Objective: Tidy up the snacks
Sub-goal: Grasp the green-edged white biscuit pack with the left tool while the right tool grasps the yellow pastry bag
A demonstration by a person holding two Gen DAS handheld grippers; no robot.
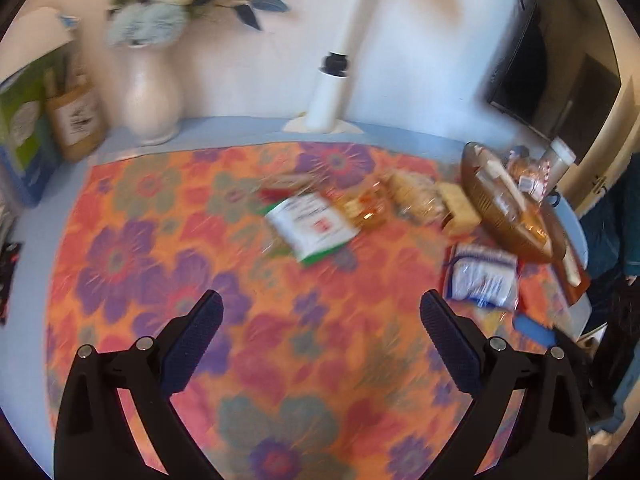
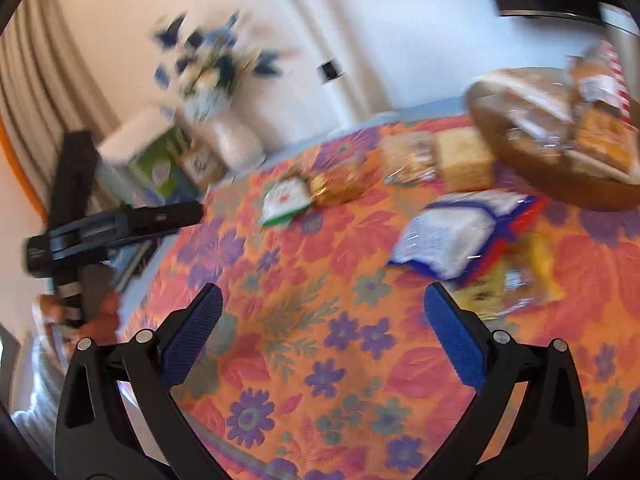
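Note:
Both views are blurred by motion. My left gripper point(image 1: 322, 304) is open and empty above the floral cloth point(image 1: 168, 264). A white and green packet point(image 1: 310, 224), an orange-wrapped snack point(image 1: 366, 206), a clear packet of biscuits point(image 1: 416, 196) and a cracker block point(image 1: 460, 206) lie in a row ahead. A white and blue bag point(image 1: 482, 276) lies at right below a brown basket point(image 1: 480, 196) with snacks in it. My right gripper point(image 2: 324, 298) is open and empty; the white and blue bag point(image 2: 448, 240) is just ahead right, the basket point(image 2: 532, 176) beyond.
A white vase of flowers point(image 1: 150, 96), a brown bottle point(image 1: 78, 116) and a green box point(image 1: 24, 132) stand at the back left. A white lamp post point(image 1: 334, 92) stands at the back. The left gripper shows at the left edge of the right wrist view point(image 2: 120, 220).

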